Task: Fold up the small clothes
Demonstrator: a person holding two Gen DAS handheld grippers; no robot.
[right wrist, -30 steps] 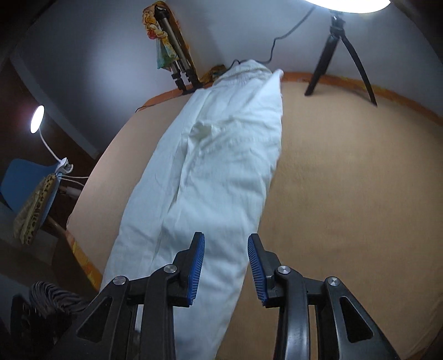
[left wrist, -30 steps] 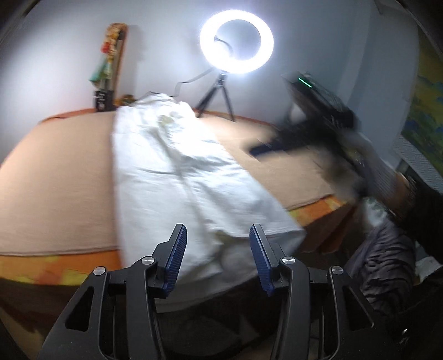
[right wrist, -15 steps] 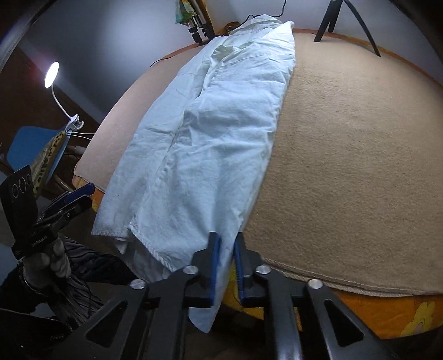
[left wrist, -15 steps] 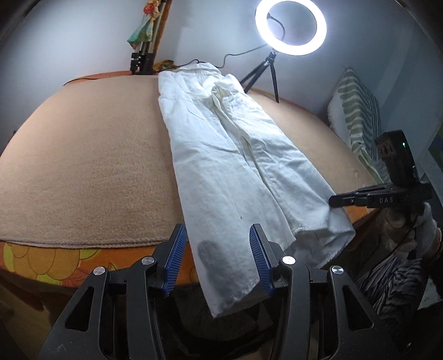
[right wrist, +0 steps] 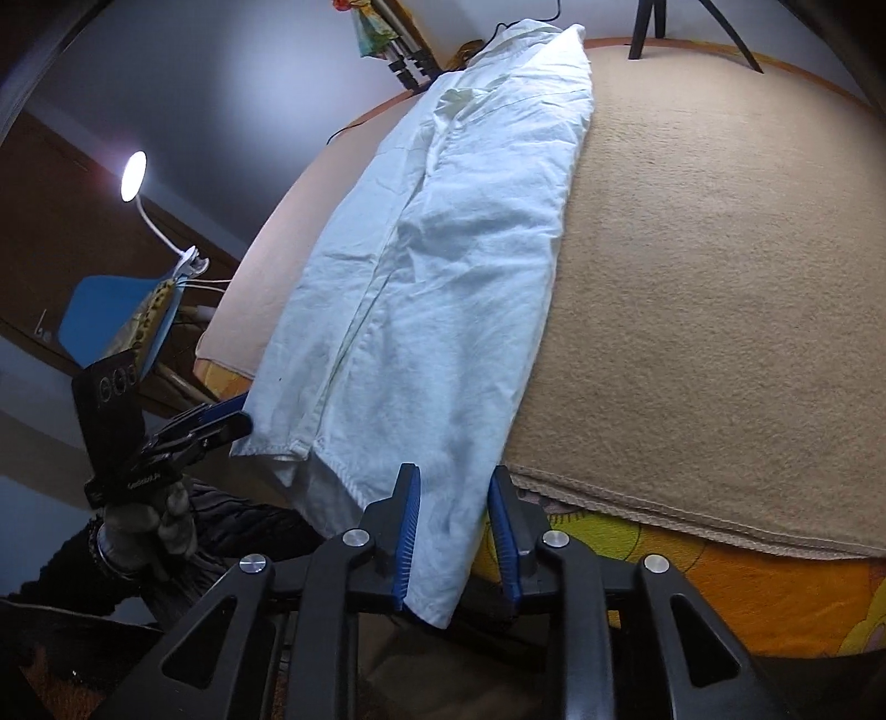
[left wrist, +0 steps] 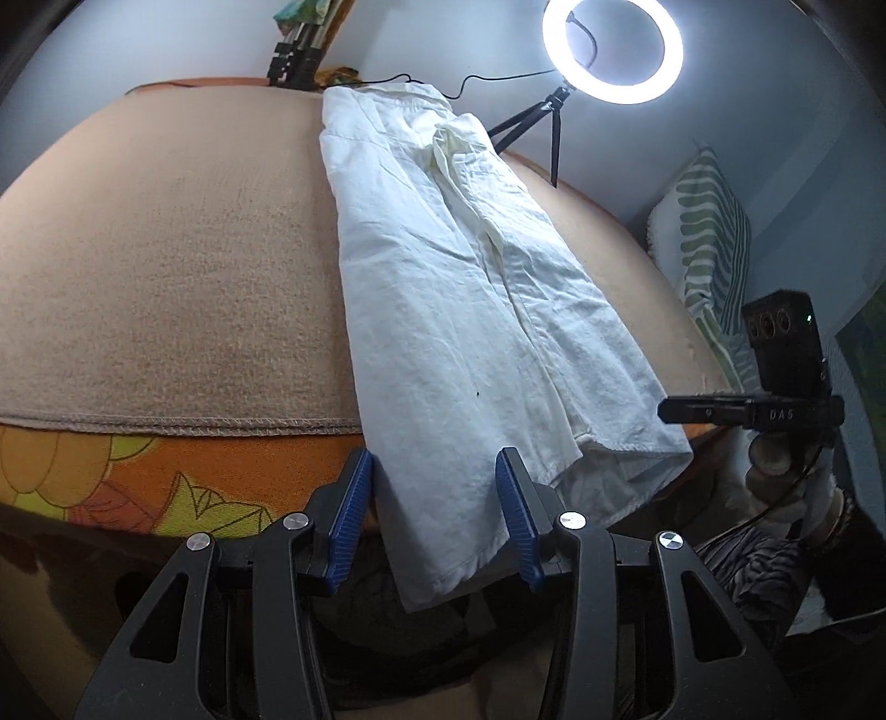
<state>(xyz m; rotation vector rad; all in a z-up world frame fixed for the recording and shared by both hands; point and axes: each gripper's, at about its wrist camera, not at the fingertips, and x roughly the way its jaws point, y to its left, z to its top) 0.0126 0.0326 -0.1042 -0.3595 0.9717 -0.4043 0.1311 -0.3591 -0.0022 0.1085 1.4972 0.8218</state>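
A long white garment (left wrist: 443, 288) lies lengthwise on the tan blanket-covered bed (left wrist: 166, 266), its near end hanging over the front edge. My left gripper (left wrist: 429, 523) is open, its blue pads on either side of the hanging left corner, not pinching it. In the right wrist view the garment (right wrist: 443, 277) runs away from me; my right gripper (right wrist: 451, 534) is open with the hanging right corner between its pads. Each gripper also shows in the other's view: the right gripper (left wrist: 720, 412) and the left gripper (right wrist: 205, 423).
A ring light on a tripod (left wrist: 612, 50) stands at the far side of the bed. A striped pillow (left wrist: 711, 243) lies at the right. A desk lamp (right wrist: 135, 177) and blue chair (right wrist: 105, 321) stand left of the bed. The orange floral sheet (left wrist: 111, 476) shows below the blanket edge.
Both grippers have dropped to the bed's front edge at the garment's hanging end. The right gripper, nearly shut half a second ago, has opened around the corner.
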